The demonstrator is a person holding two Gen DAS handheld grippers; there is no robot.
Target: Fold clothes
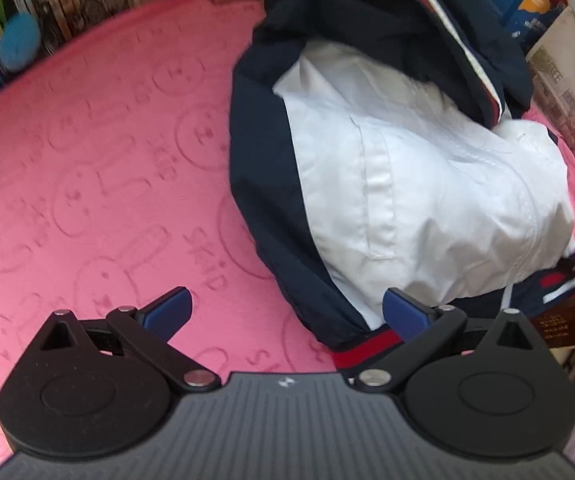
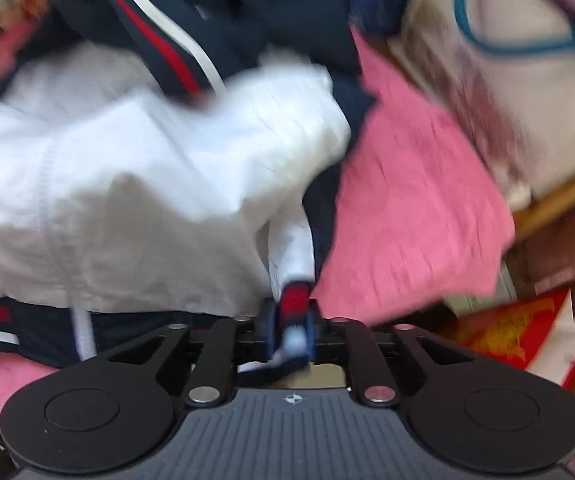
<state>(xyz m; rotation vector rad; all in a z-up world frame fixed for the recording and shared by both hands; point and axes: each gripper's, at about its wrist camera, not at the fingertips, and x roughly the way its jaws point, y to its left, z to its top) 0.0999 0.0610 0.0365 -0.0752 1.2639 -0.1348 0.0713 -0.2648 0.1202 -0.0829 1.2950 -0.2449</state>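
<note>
A navy jacket [image 1: 263,168] with a white lining and red and white striped trim lies bunched on a pink blanket [image 1: 87,160], lining side up. My left gripper [image 1: 287,314] hovers over the jacket's near hem, jaws wide apart with nothing between the blue pads. In the blurred right wrist view the same jacket [image 2: 127,184] fills the left half. My right gripper [image 2: 292,322] is shut on the jacket's striped hem edge, and the pinched cloth rises in a ridge from the pads.
A shelf of books [image 1: 27,12] runs along the blanket's far left edge. To the right stand a white bag with a teal handle [image 2: 519,40], a red box [image 2: 527,328] and dark boxes [image 1: 571,320] past the blanket's edge.
</note>
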